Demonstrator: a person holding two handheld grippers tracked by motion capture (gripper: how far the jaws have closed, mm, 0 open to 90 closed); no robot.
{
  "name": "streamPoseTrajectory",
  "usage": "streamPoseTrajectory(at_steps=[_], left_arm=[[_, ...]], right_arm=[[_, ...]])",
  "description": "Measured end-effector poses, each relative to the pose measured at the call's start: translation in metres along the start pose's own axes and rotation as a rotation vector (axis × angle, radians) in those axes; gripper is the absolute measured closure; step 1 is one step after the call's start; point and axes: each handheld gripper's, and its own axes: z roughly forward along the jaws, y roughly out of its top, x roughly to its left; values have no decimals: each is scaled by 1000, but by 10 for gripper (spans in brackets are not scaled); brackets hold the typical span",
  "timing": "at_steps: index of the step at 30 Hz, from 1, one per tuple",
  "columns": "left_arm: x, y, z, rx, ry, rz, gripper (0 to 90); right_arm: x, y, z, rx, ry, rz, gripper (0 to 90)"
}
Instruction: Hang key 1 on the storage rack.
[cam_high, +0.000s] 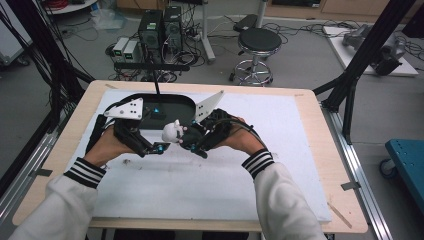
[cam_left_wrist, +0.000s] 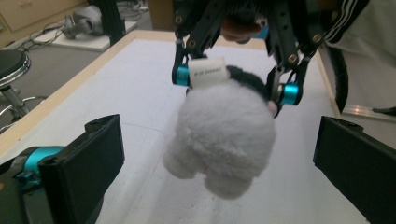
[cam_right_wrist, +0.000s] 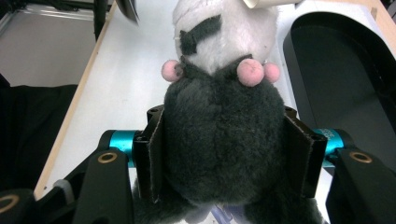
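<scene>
Plush toy (cam_left_wrist: 222, 140): small soft animal, white fur on one side, dark grey/black fur on other, pink round bits where the two colours meet (cam_right_wrist: 251, 72). Held up in air above the white foam board (cam_high: 300, 165), between the two grippers, near table centre.
Right gripper (cam_right_wrist: 229, 158): jaws clamped on the dark part of the toy, one pad pressing each side, fur squeezed betw. them. In left gripper view it comes from top, teal rollers at both sides of the toy.
Left gripper (cam_left_wrist: 219, 172): jaws wide apart, black pads at left and right edge of its own view, not touching the toy; the white part of the toy hangs in front of the gap.
Label (cam_left_wrist: 206, 72): white sewn-in tag on top of the toy, near the right gripper's jaw. It has a line of dark print, too small and blurred to read.
Tray (cam_high: 172, 102): black oval tray on the far part of the foam board, behind both grippers; in right gripper view it lies at right of the toy.
Hands: both wear white sleeves w. black-white striped cuffs (cam_high: 257, 162), coming in from bottom of high view.
Table (cam_high: 330, 150): light wood top, foam board covers most of it.
Other writing: no brand text readable on grippers or tray.
</scene>
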Motion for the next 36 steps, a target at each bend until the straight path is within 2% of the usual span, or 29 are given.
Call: streamPoseTrajectory(at_steps=[2,4,6,10,11,12,14,15,20,23,24,25,28,32,36], left_arm=[[0,-1,2,12,-12,11,99],[-1,0,4,19,-21,25,101],[-2,0,6,19,-28,12,103],[-1,1,8,31,-42,15,121],[-1,2,8,34,-43,17,157],[-1,2,8,32,-53,19,157],[-2,2,9,25,-75,36,245],[-2,3,9,30,-78,35,245],[-1,2,12,43,-90,27,256],[-2,2,13,47,-87,47,308],[-2,2,13,51,-82,59,376],[-3,2,13,46,-90,65,397],[-3,3,12,50,-95,77,424],[-4,3,12,51,-95,76,503],[-5,3,12,54,-92,68,522]], right_arm=[[0,0,0,-6,-3,-9,414],[0,0,1,6,3,-4,415],[0,1,2,3,2,-11,414],[1,2,4,6,17,-19,414],[2,2,5,10,17,-27,413],[2,2,5,10,17,-27,413],[2,2,5,10,15,-30,412],[2,2,5,10,15,-30,412],[3,2,5,8,23,-39,412],[3,3,5,6,26,-43,412],[3,2,6,6,27,-44,411],[3,2,6,6,28,-47,411],[2,1,6,3,34,-50,411],[2,1,6,11,36,-49,409],[2,0,6,7,39,-55,402]])
